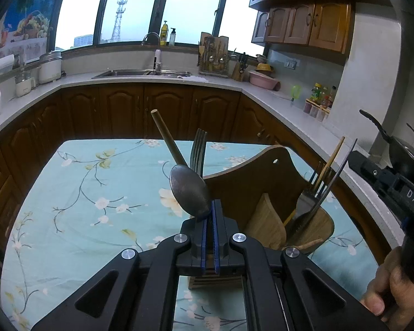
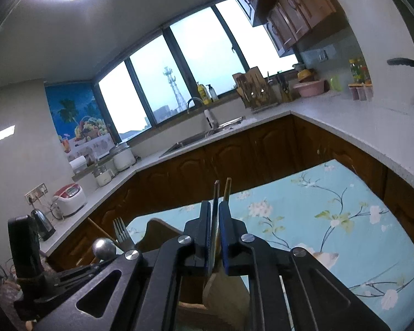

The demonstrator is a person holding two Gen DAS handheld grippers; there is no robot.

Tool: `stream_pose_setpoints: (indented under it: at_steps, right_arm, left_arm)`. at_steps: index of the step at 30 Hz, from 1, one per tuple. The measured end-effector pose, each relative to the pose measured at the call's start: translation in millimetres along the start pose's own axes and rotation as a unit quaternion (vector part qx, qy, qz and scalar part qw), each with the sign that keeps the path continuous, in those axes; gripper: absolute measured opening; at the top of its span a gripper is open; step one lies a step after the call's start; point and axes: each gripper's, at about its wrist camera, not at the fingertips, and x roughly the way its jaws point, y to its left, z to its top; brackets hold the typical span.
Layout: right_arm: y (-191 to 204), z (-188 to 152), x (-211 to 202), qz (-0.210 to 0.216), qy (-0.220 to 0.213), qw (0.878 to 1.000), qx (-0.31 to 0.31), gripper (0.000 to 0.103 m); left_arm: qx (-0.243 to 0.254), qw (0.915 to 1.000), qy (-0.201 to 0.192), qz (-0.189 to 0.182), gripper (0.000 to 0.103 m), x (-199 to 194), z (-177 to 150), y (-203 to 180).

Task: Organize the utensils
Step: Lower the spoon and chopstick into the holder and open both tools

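Observation:
My left gripper [image 1: 210,215] is shut on a metal spoon [image 1: 189,190] by its bowl, the wooden handle pointing up and away. A fork [image 1: 198,151] stands upright just behind it in a wooden utensil holder [image 1: 251,182]. The holder's right cup [image 1: 314,229] has chopsticks and a knife in it. My right gripper [image 2: 214,207] is shut on a pair of chopsticks [image 2: 221,190], directly above the holder [image 2: 157,234]. The fork [image 2: 121,233] and the spoon's bowl [image 2: 104,248] show at lower left in the right wrist view.
The holder stands on a table with a light blue floral cloth [image 1: 96,193]. Kitchen counters with a sink [image 1: 140,74], a rice cooker [image 1: 50,66] and a knife rack [image 1: 214,55] wrap around behind. A black pan [image 1: 400,151] sits at right.

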Motion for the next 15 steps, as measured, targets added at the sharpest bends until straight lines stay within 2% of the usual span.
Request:
stream_pose_setpoints:
  at_steps: [9, 12, 13, 14, 15]
  right_arm:
    - [0.2, -4.6, 2.0, -0.003, 0.012, 1.0, 0.0, 0.009]
    - [0.2, -5.5, 2.1, -0.003, 0.017, 1.0, 0.002, 0.011]
    - [0.2, -6.2, 2.3, -0.006, 0.021, 1.0, 0.001, 0.018]
    - [0.4, -6.8, 2.1, -0.009, 0.022, 1.0, 0.001, 0.033]
    - [-0.1, -7.7, 1.1, -0.01, 0.022, 1.0, 0.001, 0.044]
  left_arm:
    - [-0.008, 0.9999, -0.002, -0.008, 0.003, -3.2, -4.0, 6.3]
    - [-0.012, 0.9998, -0.003, -0.013, 0.011, -5.2, -4.8, 6.4]
    - [-0.012, 0.9998, -0.004, -0.014, 0.017, -7.0, -5.4, 6.3]
    - [-0.012, 0.9998, -0.006, -0.011, 0.023, -8.4, -6.1, 6.4]
    - [-0.012, 0.9999, -0.007, -0.009, 0.026, -9.3, -6.8, 6.3]
